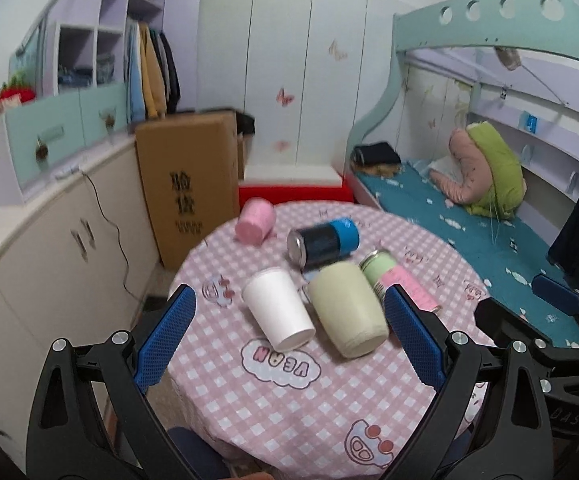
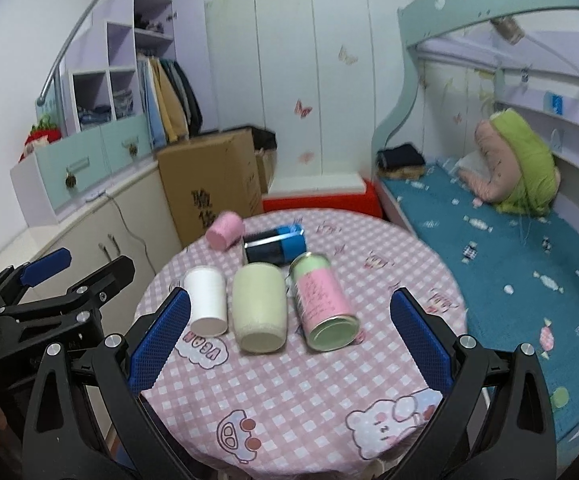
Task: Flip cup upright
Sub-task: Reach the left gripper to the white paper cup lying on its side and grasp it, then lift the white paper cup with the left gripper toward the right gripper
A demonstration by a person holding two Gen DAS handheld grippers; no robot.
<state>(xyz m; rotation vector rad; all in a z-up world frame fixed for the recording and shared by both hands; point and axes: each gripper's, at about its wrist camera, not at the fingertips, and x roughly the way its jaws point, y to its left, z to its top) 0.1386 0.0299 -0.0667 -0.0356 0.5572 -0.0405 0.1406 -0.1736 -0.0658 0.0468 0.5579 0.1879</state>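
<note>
Several cups and cans lie on their sides on a round table with a pink checked cloth (image 1: 289, 408). A white paper cup (image 1: 277, 314) (image 2: 206, 305) lies at the left. A pale green cup (image 1: 349, 308) (image 2: 259, 311) lies next to it. A pink and green can (image 1: 393, 280) (image 2: 323, 306), a black and blue can (image 1: 323, 242) (image 2: 275, 245) and a pink cup (image 1: 254, 222) (image 2: 224, 231) lie further back. My left gripper (image 1: 289, 336) is open and empty, hovering before the white and pale green cups. My right gripper (image 2: 289, 344) is open and empty, before the pale green cup and the can.
A cardboard box (image 1: 187, 184) stands behind the table on the left, next to a low cabinet (image 1: 49, 240). A red and white box (image 1: 293, 188) sits behind the table. A bunk bed with a blue cover (image 1: 469, 232) runs along the right.
</note>
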